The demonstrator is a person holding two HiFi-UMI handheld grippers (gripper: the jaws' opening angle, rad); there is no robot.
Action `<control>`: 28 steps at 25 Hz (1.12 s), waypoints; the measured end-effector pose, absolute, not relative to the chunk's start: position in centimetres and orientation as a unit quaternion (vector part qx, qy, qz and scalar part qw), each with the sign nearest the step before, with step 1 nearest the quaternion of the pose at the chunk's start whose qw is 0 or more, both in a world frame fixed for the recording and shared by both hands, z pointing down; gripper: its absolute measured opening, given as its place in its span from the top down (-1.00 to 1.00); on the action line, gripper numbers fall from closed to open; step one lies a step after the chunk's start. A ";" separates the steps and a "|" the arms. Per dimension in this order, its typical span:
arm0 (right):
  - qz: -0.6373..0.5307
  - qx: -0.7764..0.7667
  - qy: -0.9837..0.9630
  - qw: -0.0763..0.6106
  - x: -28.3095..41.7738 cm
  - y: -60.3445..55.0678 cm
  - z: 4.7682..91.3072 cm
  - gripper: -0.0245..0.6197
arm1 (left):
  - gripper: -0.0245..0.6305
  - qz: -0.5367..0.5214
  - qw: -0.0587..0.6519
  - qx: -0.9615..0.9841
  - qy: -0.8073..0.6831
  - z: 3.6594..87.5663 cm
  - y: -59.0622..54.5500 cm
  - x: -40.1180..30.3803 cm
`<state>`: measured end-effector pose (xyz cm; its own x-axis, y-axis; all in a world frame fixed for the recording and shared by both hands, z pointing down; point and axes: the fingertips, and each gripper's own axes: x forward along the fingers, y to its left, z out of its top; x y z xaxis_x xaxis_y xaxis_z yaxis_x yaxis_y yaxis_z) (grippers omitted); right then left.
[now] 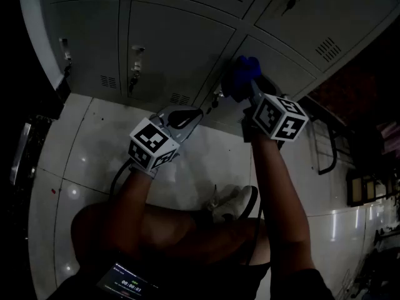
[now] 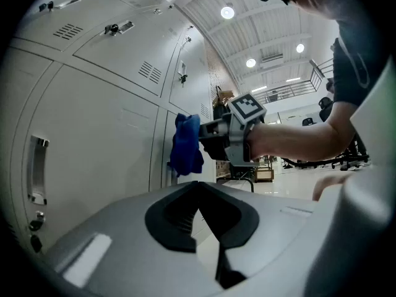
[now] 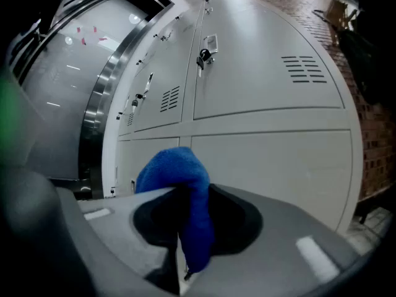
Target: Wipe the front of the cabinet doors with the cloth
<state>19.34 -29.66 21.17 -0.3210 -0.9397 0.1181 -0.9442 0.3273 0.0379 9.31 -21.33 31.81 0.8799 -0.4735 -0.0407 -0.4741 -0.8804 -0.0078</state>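
The right gripper (image 3: 185,228), clamped on a crumpled blue cloth (image 3: 179,172), holds it up to the pale grey metal cabinet doors (image 3: 266,135), just beside a lower door's edge; whether cloth meets metal cannot be told. The left gripper (image 2: 201,212) hangs nearby, jaws drawn together on nothing. The wiping step appears to be in hand. The next move likely calls for pressing the cloth flat and sweeping it across the door, clear of the small metal latches (image 3: 207,48).

Holding a bunched blue cloth (image 3: 185,193) up at the pale grey cabinet doors (image 3: 272,166)
Being pinched in the right gripper (image 3: 184,231), folding over in a rounded lump on top and drooping down between the jaws; hanging just beside the seam between two shut doors bearing louvred vents and small latches
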 end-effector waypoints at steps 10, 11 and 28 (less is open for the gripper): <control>0.008 0.612 -0.789 0.051 18.5 -32.6 18.1 0.69 | 0.92 0.033 -0.008 -0.970 0.242 31.6 -21.2 8.5; 0.006 0.614 -0.788 0.054 18.8 -32.5 18.1 0.69 | 0.92 0.033 -0.007 -0.970 0.242 31.6 -21.2 8.5; 0.044 0.700 -0.711 0.041 35.8 -29.0 18.2 0.69 | 0.92 0.008 -0.001 -0.971 0.237 32.7 -21.0 9.3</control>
